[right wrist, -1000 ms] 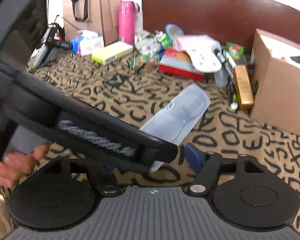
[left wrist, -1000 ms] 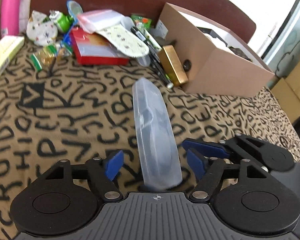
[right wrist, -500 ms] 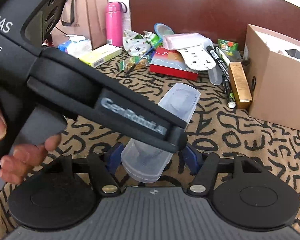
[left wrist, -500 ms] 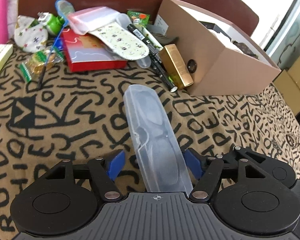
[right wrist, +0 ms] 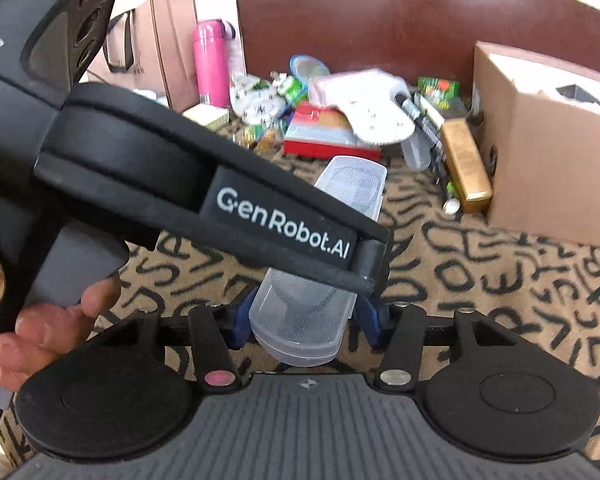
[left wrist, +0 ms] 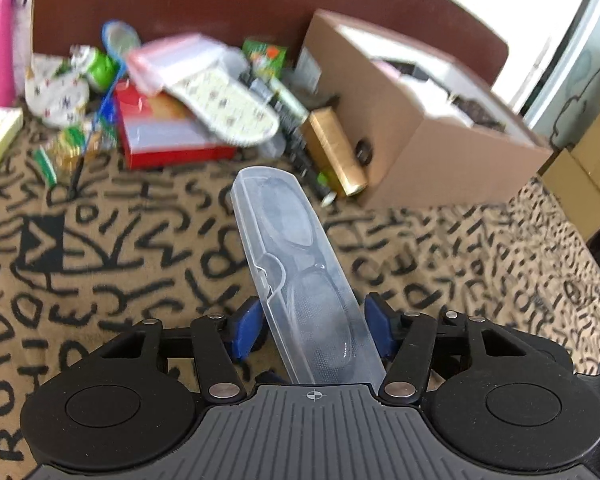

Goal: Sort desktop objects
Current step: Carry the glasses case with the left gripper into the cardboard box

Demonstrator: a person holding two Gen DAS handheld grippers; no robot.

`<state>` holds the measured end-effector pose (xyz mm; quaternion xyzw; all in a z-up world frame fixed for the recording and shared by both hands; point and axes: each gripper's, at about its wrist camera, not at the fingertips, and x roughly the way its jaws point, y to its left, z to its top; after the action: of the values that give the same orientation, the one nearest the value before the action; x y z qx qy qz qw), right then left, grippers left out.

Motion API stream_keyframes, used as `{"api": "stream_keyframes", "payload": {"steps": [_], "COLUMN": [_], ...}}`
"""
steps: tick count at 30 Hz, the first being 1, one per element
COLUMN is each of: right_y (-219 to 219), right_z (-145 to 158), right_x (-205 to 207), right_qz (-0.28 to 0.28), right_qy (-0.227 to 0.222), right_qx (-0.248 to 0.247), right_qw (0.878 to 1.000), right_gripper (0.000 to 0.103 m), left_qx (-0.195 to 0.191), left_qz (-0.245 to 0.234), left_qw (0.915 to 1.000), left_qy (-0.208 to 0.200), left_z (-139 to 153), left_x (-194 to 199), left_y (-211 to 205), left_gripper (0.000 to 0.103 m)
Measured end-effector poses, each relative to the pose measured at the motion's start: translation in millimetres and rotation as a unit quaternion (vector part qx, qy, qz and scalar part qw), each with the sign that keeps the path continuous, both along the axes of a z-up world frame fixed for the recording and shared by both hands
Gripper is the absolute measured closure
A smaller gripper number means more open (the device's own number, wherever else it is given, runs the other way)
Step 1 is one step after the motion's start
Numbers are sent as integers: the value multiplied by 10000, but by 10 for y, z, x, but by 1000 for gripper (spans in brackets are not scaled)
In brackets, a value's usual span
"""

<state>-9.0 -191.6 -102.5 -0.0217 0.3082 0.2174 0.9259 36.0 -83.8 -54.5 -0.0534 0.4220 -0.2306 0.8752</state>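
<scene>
A clear plastic glasses case lies lengthwise between the blue pads of my left gripper, which is closed on its near end. The same case also sits between the pads of my right gripper, which touch its sides. The left gripper's black body crosses the right wrist view and hides the case's middle. The case points toward the pile of desk items and is held above the patterned cloth.
A cardboard box stands at the right. A gold box, pens, a red box, a patterned insole, snacks and a pink bottle crowd the back by the brown chair back. A paper bag is far left.
The left gripper has moved closer to the pile and turned the case flat-side up. The right gripper has come up around the case's near end, and its pads closed in on it.
</scene>
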Motion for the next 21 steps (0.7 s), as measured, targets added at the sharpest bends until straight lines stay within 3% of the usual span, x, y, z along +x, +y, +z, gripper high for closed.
{"api": "stream_keyframes", "payload": {"steps": [8, 14, 21], "right_y": [-175, -475, -945], "right_z": [510, 796, 868], "right_x": [-20, 121, 341], "right_qz": [-219, -662, -1285], "right_qy": [-1030, -1568, -1747], "right_qx": [-122, -233, -345], "right_qw": [9944, 9851, 9756], "right_gripper": [45, 45, 46], "left_qx": [-233, -438, -740], "left_qz": [-131, -462, -967], "left_qw": [9953, 9883, 9831], "left_qy": [-936, -1387, -1365], "left_z": [616, 961, 1031], "left_x": [25, 246, 616], "left_y": [-213, -593, -1168], "left_gripper": [45, 45, 45]}}
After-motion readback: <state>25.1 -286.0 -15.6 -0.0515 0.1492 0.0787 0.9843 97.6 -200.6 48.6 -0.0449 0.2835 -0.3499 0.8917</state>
